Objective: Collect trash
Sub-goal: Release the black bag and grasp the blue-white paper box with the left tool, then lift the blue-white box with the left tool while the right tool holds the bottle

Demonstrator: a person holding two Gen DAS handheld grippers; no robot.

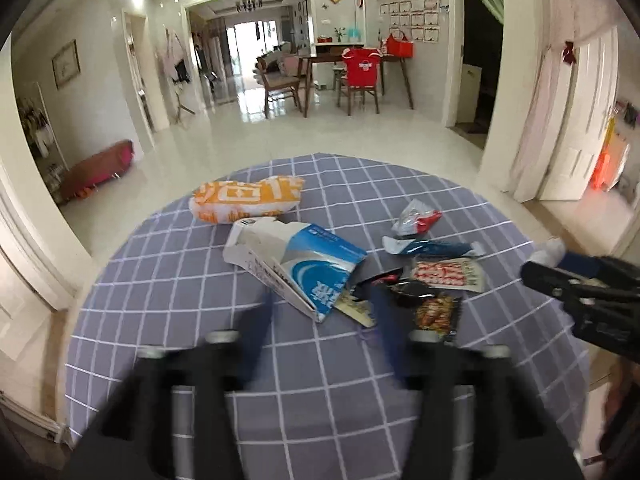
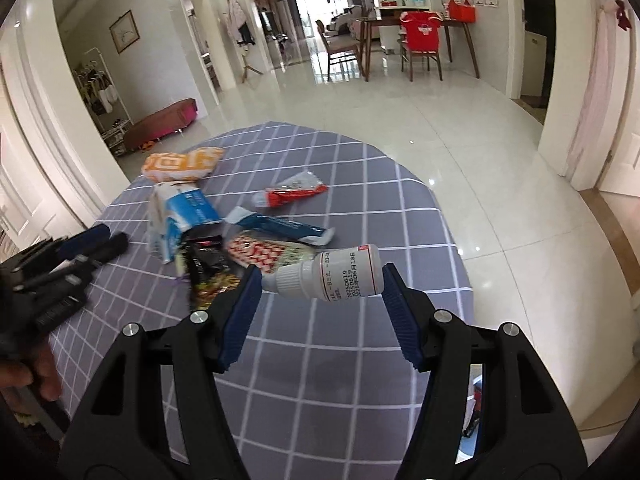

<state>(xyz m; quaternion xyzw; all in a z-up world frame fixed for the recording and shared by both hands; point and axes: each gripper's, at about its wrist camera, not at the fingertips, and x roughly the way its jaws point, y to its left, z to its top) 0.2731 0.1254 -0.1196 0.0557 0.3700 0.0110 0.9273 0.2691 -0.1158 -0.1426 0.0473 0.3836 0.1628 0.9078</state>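
Two grippers are working over the checked table [image 2: 360, 208]. The right gripper [image 2: 320, 280] is squeezing a small white bottle [image 2: 332, 274] sideways between its blue pads, just above the cloth. The left gripper [image 1: 320, 312] is hanging wide open, holding nothing, above the blue-and-white carton [image 1: 296, 264] and wrappers [image 1: 444, 274].

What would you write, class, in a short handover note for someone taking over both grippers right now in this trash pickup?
Right gripper: jaws shut on a small white bottle, held sideways above the table.
Left gripper: open, empty, blurred, pointed at the pile.
On the checked cloth: orange bag, torn blue-and-white carton, red wrapper, blue wrapper, red-patterned packet, dark snack packet.
Done: only the bottle is picked up.
Left: bin the bottle, then collect the rest. No bin clearly visible.
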